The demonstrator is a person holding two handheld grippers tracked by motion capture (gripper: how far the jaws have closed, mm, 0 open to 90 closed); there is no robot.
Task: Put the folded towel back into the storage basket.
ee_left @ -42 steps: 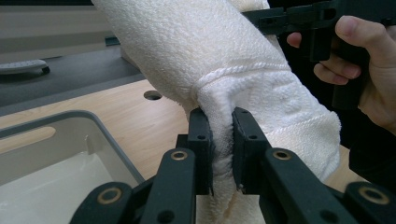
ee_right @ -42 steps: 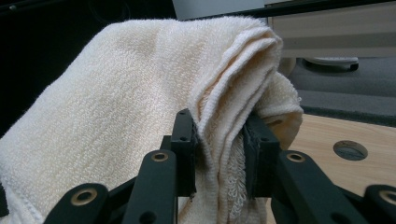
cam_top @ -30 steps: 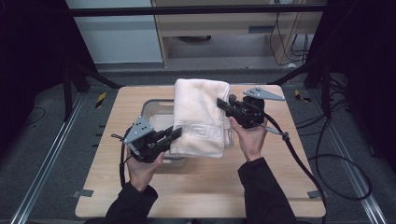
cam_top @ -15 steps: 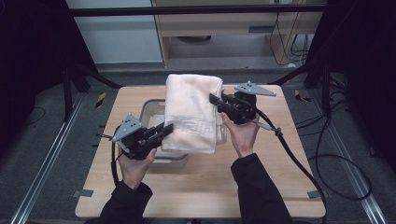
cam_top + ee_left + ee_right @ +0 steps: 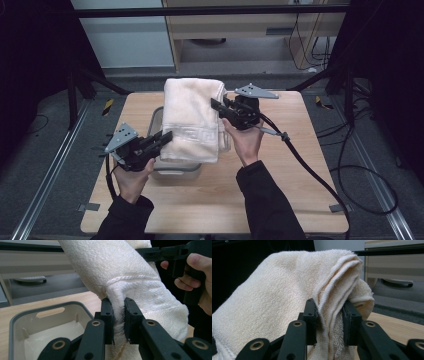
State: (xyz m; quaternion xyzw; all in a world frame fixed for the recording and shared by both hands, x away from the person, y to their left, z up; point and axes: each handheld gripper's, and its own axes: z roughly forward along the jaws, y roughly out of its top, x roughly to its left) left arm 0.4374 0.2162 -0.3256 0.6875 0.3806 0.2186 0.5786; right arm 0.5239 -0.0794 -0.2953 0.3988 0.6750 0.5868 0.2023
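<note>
**Both grippers clamped on folded towel above bin**

Left gripper (image 5: 161, 140) pinches the near left edge of the cream towel (image 5: 192, 117); in the left gripper view its jaws (image 5: 119, 316) are closed on a bunched fold of terry cloth. Right gripper (image 5: 220, 107) grips the towel's right side further back; the right gripper view shows its jaws (image 5: 329, 317) squeezing several stacked layers of the folded edge. Towel is folded thick, held up between the two grippers, draped over and above the grey plastic bin (image 5: 175, 169). Bin sits on the wooden table (image 5: 300, 165), left of centre; its pale inside and a handle slot show in the left gripper view (image 5: 17, 322), below and left of the towel. Each gripper is held by a hand, dark sleeves coming in from the bottom. Black cable (image 5: 310, 165) trails from the right gripper across the table to the right. Right hand (image 5: 197, 275) and its gripper show at upper right in the left gripper view.
</note>
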